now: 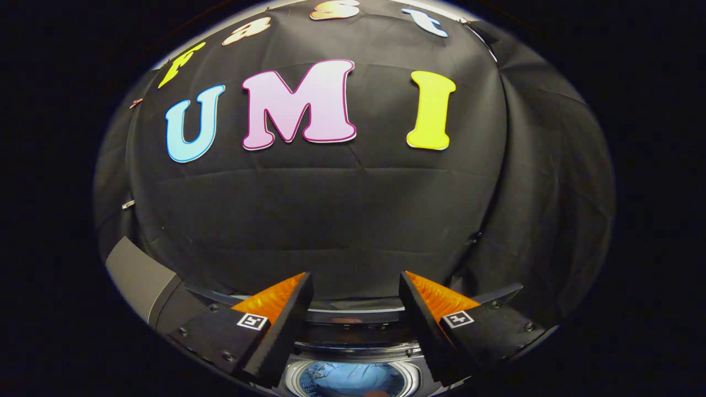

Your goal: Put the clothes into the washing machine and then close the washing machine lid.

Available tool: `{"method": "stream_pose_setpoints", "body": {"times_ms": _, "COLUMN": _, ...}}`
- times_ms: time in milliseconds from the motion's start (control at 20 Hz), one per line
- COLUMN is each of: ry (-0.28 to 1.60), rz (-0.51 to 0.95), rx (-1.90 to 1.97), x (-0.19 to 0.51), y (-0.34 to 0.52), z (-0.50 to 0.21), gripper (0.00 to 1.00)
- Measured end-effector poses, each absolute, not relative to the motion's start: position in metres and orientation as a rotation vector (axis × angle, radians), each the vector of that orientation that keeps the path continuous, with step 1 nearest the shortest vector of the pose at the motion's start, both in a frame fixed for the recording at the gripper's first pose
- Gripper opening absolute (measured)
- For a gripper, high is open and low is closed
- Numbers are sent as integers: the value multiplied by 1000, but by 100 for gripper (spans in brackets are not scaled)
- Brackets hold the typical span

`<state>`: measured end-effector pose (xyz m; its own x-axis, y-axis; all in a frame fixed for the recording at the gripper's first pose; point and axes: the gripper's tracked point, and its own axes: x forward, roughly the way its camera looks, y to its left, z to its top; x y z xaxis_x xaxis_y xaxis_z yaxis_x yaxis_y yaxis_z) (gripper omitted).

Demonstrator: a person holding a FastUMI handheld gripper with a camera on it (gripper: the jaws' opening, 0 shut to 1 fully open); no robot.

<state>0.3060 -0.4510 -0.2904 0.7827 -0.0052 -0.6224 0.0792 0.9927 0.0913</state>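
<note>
My gripper is open, with a wide gap between its fingers and nothing held. It hovers above a top-loading washing machine and faces the booth's black cloth wall. Low between the fingers I see the machine's round drum opening, with a light blue garment lying inside it. Behind the opening runs the machine's dark control panel with a silver rim. To the left of the left finger, a grey slab stands tilted upward; it looks like the raised lid, though I cannot tell for sure.
The black cloth wall hangs close behind the machine and folds round on the right side. A small metal clip is pinned to the cloth at the left.
</note>
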Motion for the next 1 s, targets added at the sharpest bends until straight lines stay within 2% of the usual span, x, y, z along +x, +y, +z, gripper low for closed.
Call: {"method": "stream_pose_setpoints", "body": {"times_ms": 1000, "ry": 690, "rz": -204, "rx": 47, "x": 276, "y": -454, "z": -290, "gripper": 99}}
